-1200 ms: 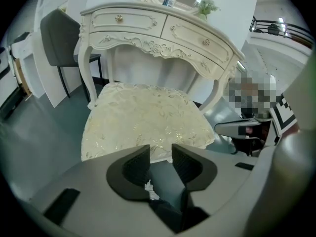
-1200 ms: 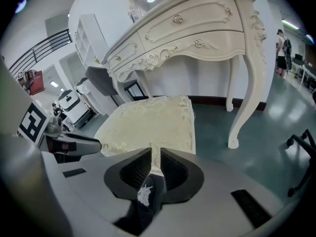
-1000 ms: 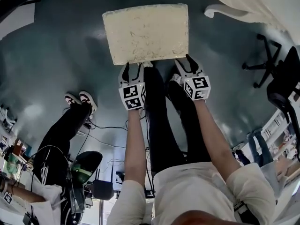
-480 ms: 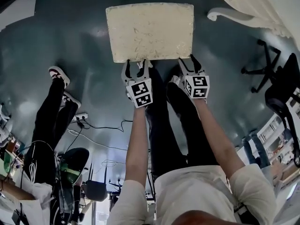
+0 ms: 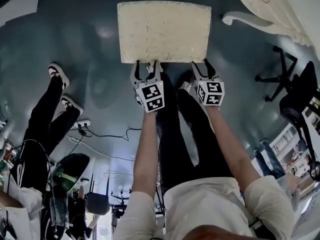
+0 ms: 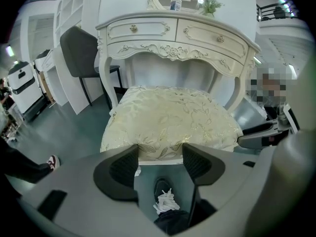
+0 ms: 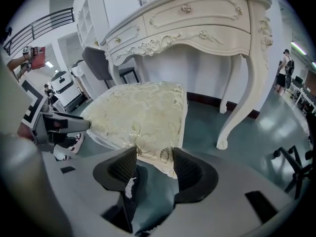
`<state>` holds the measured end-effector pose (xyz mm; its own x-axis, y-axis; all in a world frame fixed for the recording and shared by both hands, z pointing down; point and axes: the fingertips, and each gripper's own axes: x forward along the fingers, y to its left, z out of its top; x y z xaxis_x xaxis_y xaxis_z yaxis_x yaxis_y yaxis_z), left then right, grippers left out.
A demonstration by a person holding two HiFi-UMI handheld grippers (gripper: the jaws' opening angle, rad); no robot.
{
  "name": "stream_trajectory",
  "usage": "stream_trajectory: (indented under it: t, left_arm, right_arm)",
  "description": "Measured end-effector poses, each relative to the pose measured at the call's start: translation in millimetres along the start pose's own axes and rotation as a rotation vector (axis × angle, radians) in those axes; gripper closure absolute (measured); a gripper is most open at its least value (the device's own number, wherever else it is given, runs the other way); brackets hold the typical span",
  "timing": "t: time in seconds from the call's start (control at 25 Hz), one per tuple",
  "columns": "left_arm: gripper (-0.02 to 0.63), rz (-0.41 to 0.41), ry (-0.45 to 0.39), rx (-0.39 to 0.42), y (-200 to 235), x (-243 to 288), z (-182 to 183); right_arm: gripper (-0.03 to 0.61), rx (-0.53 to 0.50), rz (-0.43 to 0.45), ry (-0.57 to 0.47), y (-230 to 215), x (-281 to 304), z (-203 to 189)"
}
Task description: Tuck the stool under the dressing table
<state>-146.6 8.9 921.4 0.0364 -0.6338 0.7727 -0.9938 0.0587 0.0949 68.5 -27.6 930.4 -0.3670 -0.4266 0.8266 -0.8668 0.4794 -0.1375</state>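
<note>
The stool [image 5: 164, 31], with a cream floral cushion, stands on the teal floor in front of the white carved dressing table [image 6: 177, 38]. My left gripper [image 5: 146, 66] is at the left part of the cushion's near edge and my right gripper [image 5: 200, 66] at its near right corner. Both sets of jaws have just been opening. In the left gripper view the cushion's edge [image 6: 170, 120] lies at the tips of the left gripper [image 6: 160, 152], unpressed. In the right gripper view the cushion's corner [image 7: 138, 112] hangs between the spread pads of the right gripper [image 7: 154, 157].
A curved table leg [image 7: 242, 102] stands right of the stool. A dark chair [image 6: 81, 58] sits left of the table. A bystander's legs [image 5: 55, 96] are at the left, cables [image 5: 110, 134] trail on the floor, and an office chair [image 5: 287, 79] stands at the right.
Both grippers' jaws have spread wider at the stool's near edge. The stool sits slightly higher in the head view. The bystander's feet have moved to the left.
</note>
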Motion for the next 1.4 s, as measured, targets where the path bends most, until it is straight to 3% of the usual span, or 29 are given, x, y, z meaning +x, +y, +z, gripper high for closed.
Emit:
stream_trajectory:
  t: [0.28, 0.52, 1.0, 1.4]
  left_arm:
    - [0.322, -0.019, -0.006, 0.012, 6.3, 12.2, 9.2]
    - [0.322, -0.044, -0.008, 0.032, 16.6, 30.4, 46.5]
    - [0.322, -0.070, -0.030, 0.040, 36.1, 64.5, 84.9]
    - [0.322, -0.069, -0.059, 0.050, 31.6, 72.5, 95.8]
  right_arm:
    - [0.330, 0.027, -0.018, -0.009, 0.7, 7.2, 9.8]
    - [0.330, 0.047, -0.036, -0.017, -3.6, 21.2, 41.7]
    - [0.330, 0.076, -0.061, -0.028, -6.9, 47.5, 87.9]
    - [0.330, 0.085, -0.073, -0.041, -14.2, 50.0, 96.4]
